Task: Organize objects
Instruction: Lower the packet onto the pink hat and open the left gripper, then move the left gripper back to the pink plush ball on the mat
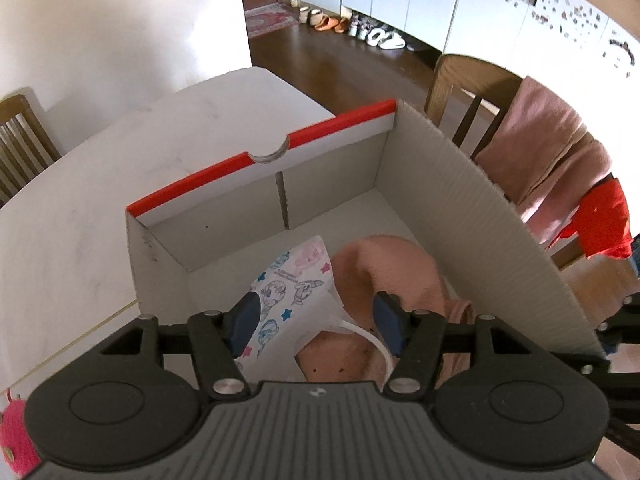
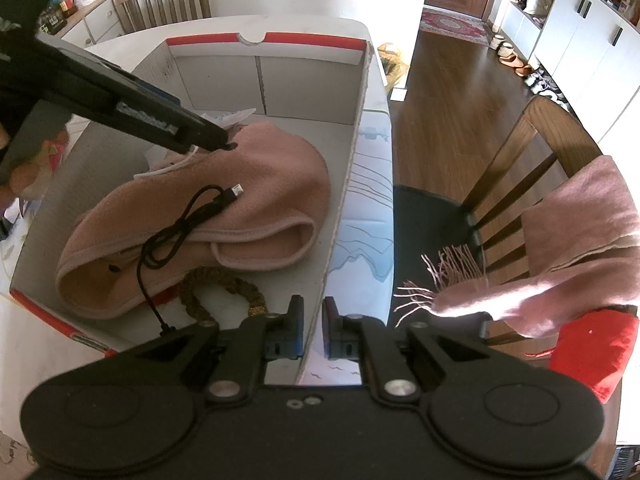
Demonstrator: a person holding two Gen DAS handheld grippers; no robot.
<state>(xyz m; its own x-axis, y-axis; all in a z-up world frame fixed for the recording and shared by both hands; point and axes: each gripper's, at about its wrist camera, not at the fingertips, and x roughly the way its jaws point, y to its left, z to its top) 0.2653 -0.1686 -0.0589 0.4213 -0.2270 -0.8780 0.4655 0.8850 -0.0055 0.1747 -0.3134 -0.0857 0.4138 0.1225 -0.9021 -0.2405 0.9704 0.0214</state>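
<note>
Left wrist view looks down into a white cardboard box (image 1: 460, 168) with a red top edge. The left gripper (image 1: 316, 320) hangs over the inside of the box with its jaws apart. A little face mask (image 1: 288, 292) with cartoon ponies and stars lies between the jaws, on top of a pink fleece hat (image 1: 400, 268). The blue pads (image 1: 246, 316) do not seem to squeeze the mask; the one on the left side of the picture sits just beside it, maybe brushing it, and the other pad is clear of it. So I think the mask is let go and lies in the box.

In the right wrist view, the right gripper (image 2: 313, 328) is pinched on the near wall of the box (image 2: 340, 216), one pad on each side of the thin card. It looks like it is holding the box steady. Inside the box I also see a black cable (image 2: 180, 224) on the pink hat and a brown braided ring (image 2: 224, 284) on the floor of the box. The left gripper's dark arm reaches in from the far side.

The step in hand looks like dropping the mask into the box. Next, I think the left gripper needs to lift straight up and out, without catching the white ear loop (image 1: 372, 340) of the mask. Then it can go for another thing. A fuzzy pink toy (image 1: 16, 436) sits on the table (image 1: 80, 200) outside the box, so that may be next.
</note>
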